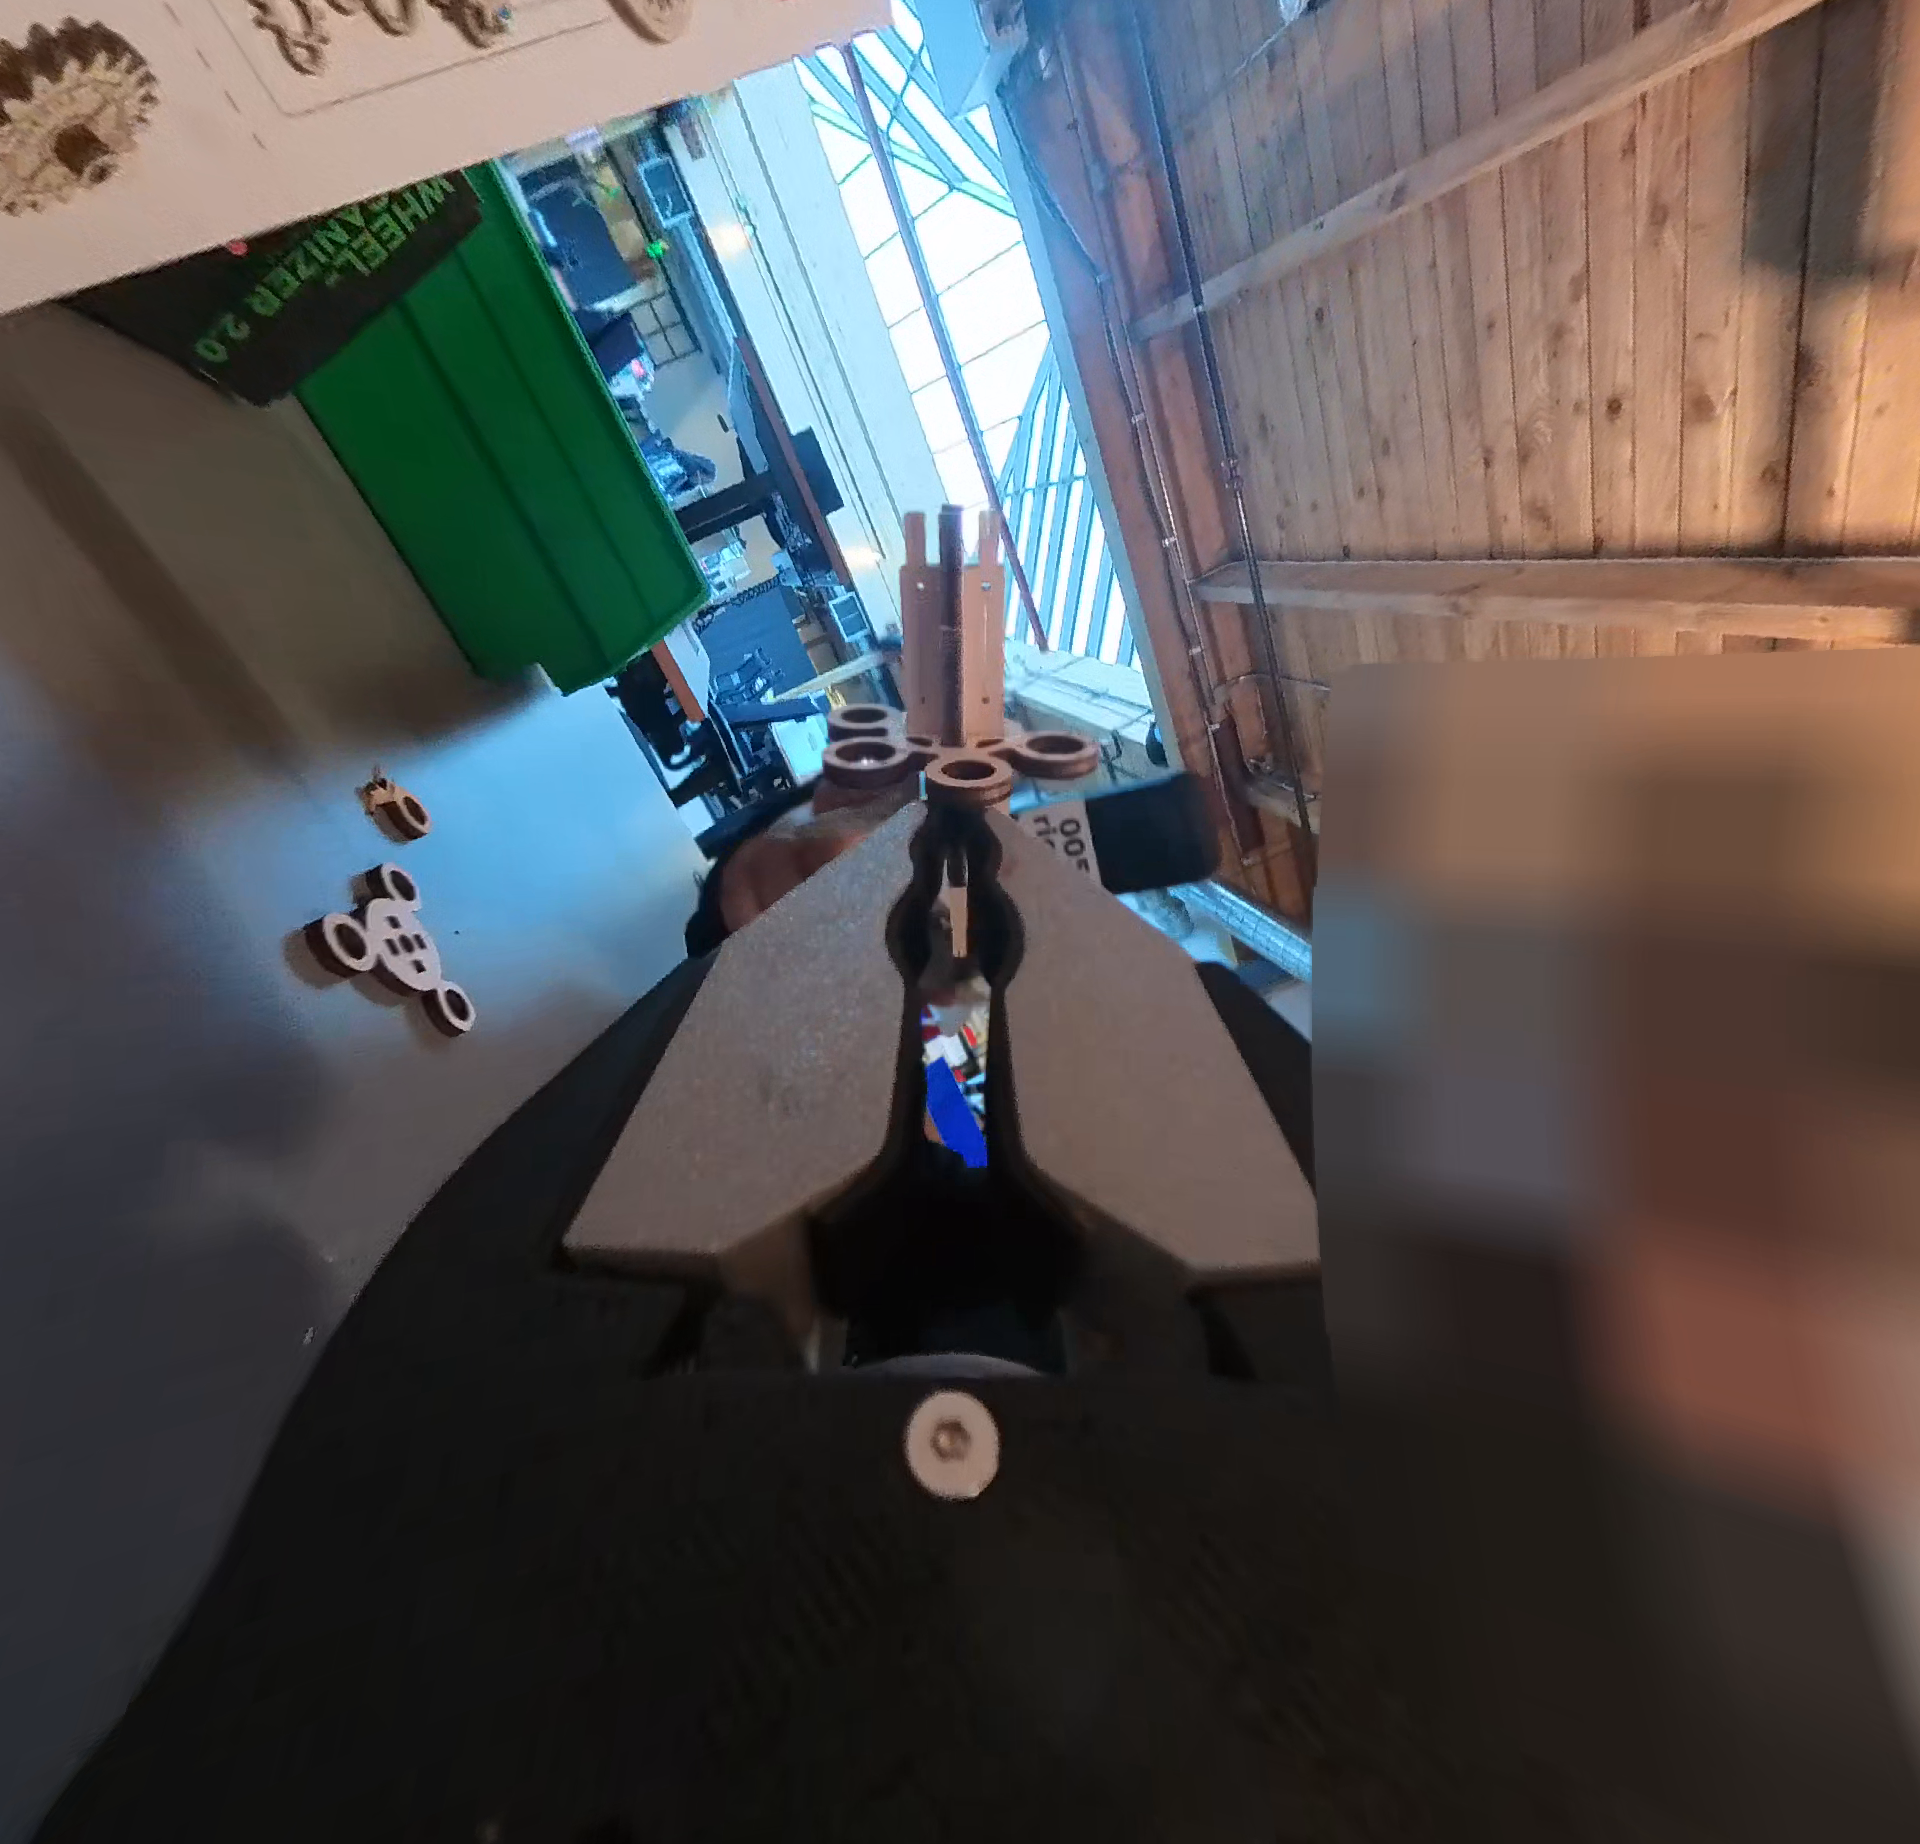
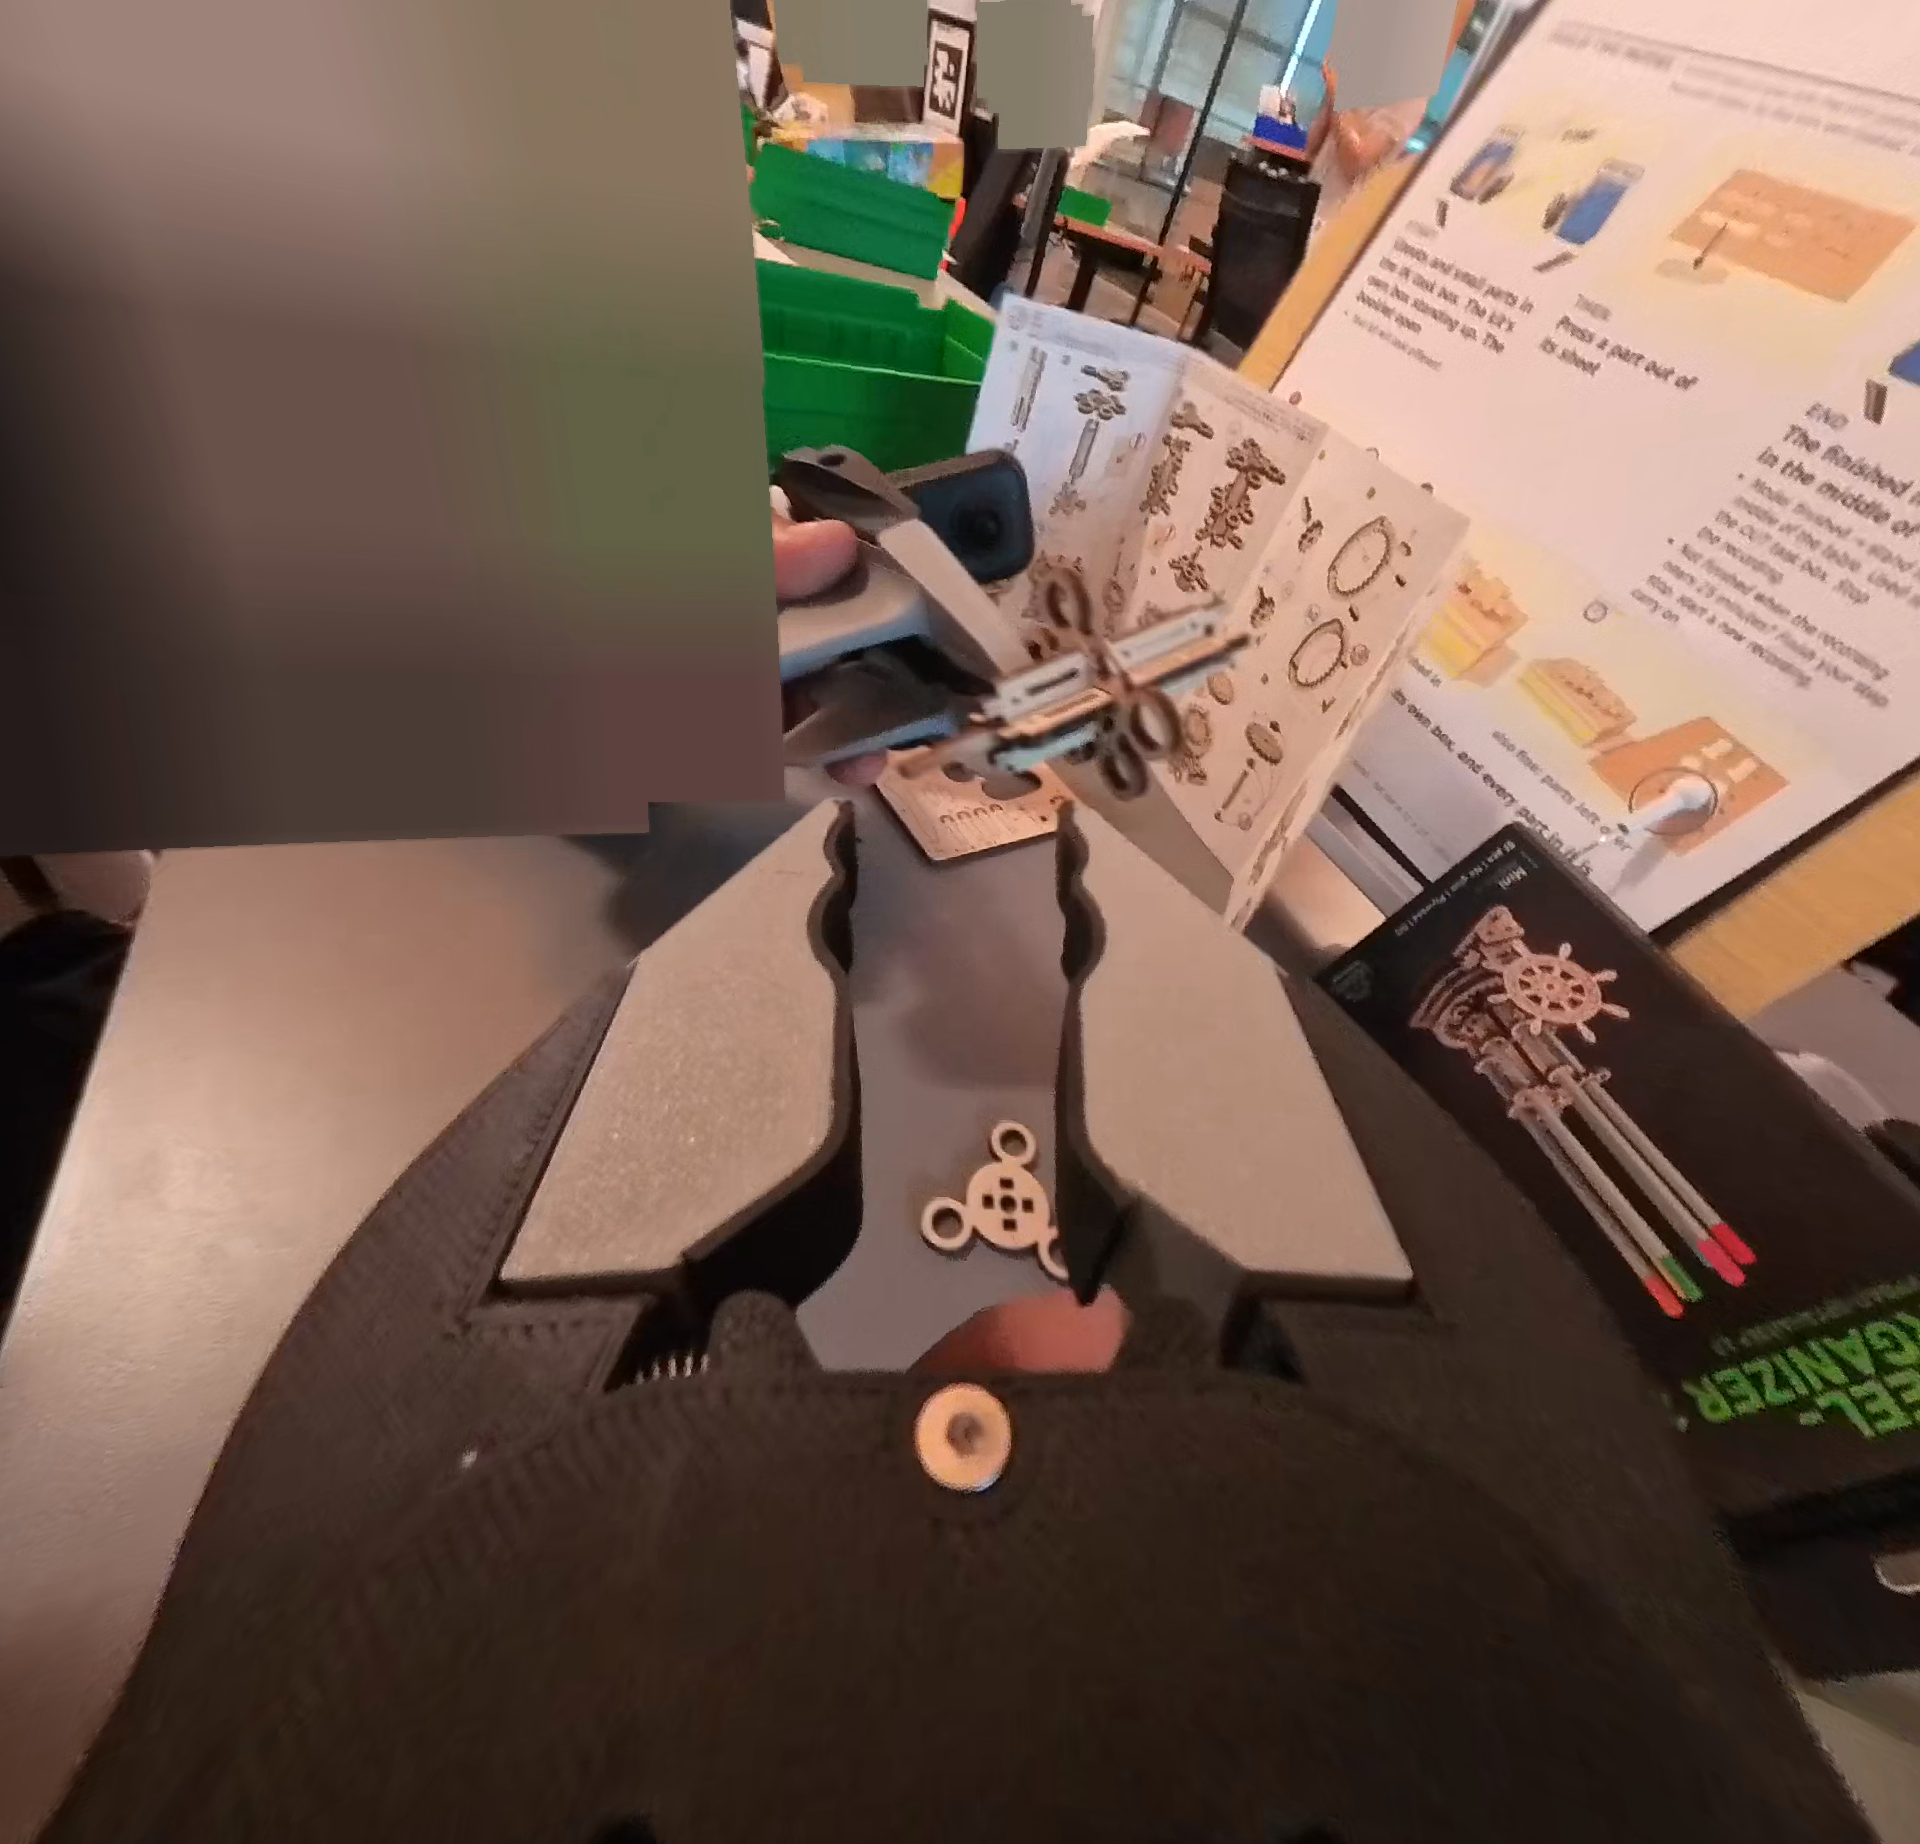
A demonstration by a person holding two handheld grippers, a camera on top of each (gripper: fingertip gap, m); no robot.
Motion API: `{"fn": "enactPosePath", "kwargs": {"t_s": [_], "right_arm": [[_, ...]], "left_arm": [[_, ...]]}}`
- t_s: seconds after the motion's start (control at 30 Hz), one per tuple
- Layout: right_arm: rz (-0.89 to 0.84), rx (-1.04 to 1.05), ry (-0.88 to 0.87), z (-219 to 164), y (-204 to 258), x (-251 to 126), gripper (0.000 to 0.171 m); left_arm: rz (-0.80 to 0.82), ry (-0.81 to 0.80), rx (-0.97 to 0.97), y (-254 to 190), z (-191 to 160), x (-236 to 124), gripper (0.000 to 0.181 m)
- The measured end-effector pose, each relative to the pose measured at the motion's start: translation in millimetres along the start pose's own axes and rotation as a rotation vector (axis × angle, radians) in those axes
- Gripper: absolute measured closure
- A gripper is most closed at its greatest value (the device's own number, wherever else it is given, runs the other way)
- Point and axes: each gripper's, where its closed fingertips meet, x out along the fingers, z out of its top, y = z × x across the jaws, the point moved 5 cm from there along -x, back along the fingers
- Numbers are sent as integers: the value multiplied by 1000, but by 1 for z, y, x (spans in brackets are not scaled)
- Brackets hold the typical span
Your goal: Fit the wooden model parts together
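My left gripper (image 1: 956, 833) is shut on a wooden column assembly (image 1: 951, 641) with a ringed plate (image 1: 966, 760) across it, held up in the air. The right wrist view shows that left gripper (image 2: 992, 698) holding the assembly (image 2: 1101, 682) ahead of and above my right gripper (image 2: 956, 838). The right gripper is open and empty. A flat wooden three-ring plate (image 2: 997, 1207) lies on the grey table under the right gripper, between its fingers. It also shows in the left wrist view (image 1: 395, 947), beside a small loose wooden piece (image 1: 400, 807).
A folded instruction booklet (image 2: 1247, 568) stands behind the assembly. A part-punched wooden sheet (image 2: 966, 818) lies on the table. A black kit box (image 2: 1621, 1119) lies at the right, under a slanted instruction board (image 2: 1662, 340). Green bins (image 2: 862, 319) stand at the back left. Only a small space, under 4 cm, lies between the two pairs of fingers.
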Motion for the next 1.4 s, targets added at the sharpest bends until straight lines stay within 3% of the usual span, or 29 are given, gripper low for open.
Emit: {"fn": "enactPosePath", "kwargs": {"t_s": [0.03, 0.2, 0.3, 0.4, 0.57, 0.77, 0.83, 1.0, 1.07, 1.4], "right_arm": [[4, -15, -5, 1, 4, 1, 136], [-152, 153, 46, -3, -7, 19, 144], [-35, 318, 3, 1, -1, 24, 140], [-90, 329, -8, 2, -4, 26, 171], [-127, 356, 26, -2, -9, 29, 171], [-60, 542, -52, -3, -14, 27, 171], [-68, 547, -47, -5, -15, 26, 158], [-57, 500, -4, -8, -9, 32, 155], [-63, 481, 8, -9, -8, 34, 167], [-89, 549, -39, -10, -22, 25, 171]], "left_arm": [[9, -18, 0, 1, 1, 0, 181], [35, -133, 37, 3, 7, -3, 181], [60, -173, 96, 2, 7, -2, 181], [79, -191, 114, 2, 7, -2, 181], [122, -210, 132, 5, 8, -3, 181], [135, -200, 189, 2, 6, -2, 181], [129, -192, 195, 2, 5, -2, 181], [147, -211, 200, 4, 8, -4, 181], [150, -204, 204, 3, 7, -3, 181], [125, -154, 170, 4, 5, -2, 175]]}}
